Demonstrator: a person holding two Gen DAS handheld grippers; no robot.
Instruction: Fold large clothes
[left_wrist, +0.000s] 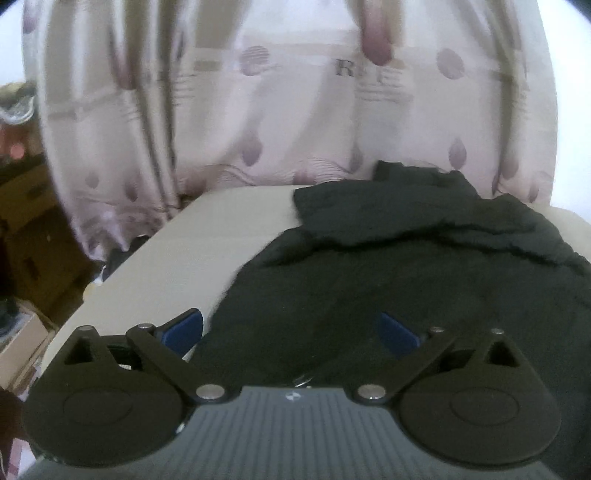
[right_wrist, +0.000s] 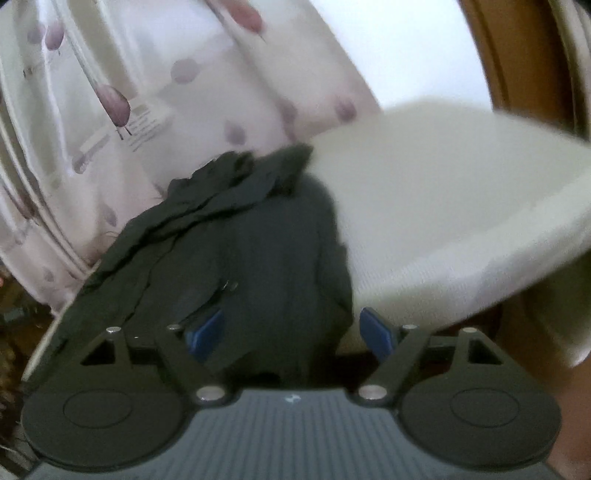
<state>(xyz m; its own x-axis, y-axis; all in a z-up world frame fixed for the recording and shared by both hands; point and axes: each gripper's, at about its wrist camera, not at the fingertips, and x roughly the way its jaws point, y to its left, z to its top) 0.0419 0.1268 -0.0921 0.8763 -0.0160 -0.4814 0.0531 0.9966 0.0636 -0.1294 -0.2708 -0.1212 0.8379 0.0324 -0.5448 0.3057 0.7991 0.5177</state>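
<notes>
A large black garment (left_wrist: 424, 258) lies rumpled on a cream table (left_wrist: 177, 258), its far part bunched in folds. My left gripper (left_wrist: 291, 332) stands open at the garment's near left edge, blue pads (left_wrist: 184, 328) wide apart and nothing gripped. In the right wrist view the same black garment (right_wrist: 240, 240) runs away from me along the cream table (right_wrist: 461, 203). My right gripper (right_wrist: 295, 332) is open just above the garment's near end, with cloth lying between the spread blue pads (right_wrist: 376, 332) but not pressed by them.
A pale curtain (left_wrist: 258, 110) with purple leaf prints hangs right behind the table. Cardboard boxes (left_wrist: 29, 229) and clutter stand on the floor at the left. In the right wrist view a brown wooden frame (right_wrist: 517, 55) rises at the far right.
</notes>
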